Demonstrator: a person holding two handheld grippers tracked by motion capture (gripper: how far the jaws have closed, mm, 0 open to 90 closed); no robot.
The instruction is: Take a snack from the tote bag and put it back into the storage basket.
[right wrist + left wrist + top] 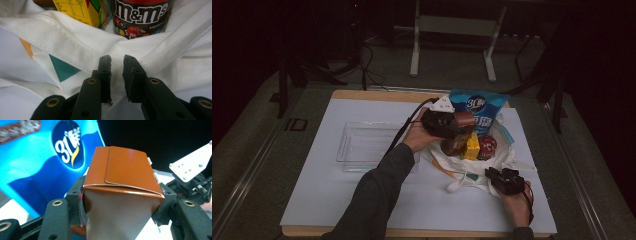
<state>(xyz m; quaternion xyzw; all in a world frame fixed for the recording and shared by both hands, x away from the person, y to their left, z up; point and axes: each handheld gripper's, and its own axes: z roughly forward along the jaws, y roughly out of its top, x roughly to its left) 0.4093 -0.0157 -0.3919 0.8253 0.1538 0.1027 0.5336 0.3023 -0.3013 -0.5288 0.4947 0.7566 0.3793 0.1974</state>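
Observation:
My left gripper [456, 125] is shut on a brown carton [464, 120], held above the white tote bag [462, 172]. In the left gripper view the pads press both sides of the brown carton [122, 182], with the blue snack bag [37, 165] behind it. My right gripper [490, 173] rests at the bag's near edge. Its jaws [117, 67] stand slightly apart over the white bag fabric [75, 42] and do not pinch it. Inside the bag sit a yellow carton [77, 11] and an M&M's can [140, 17].
A clear plastic tray [362, 145] lies on the white mat [337, 195] left of the bag. The blue snack bag [479, 112] stands upright at the bag's far side, by the yellow carton [471, 146], the M&M's can [487, 146] and another brown item [453, 146].

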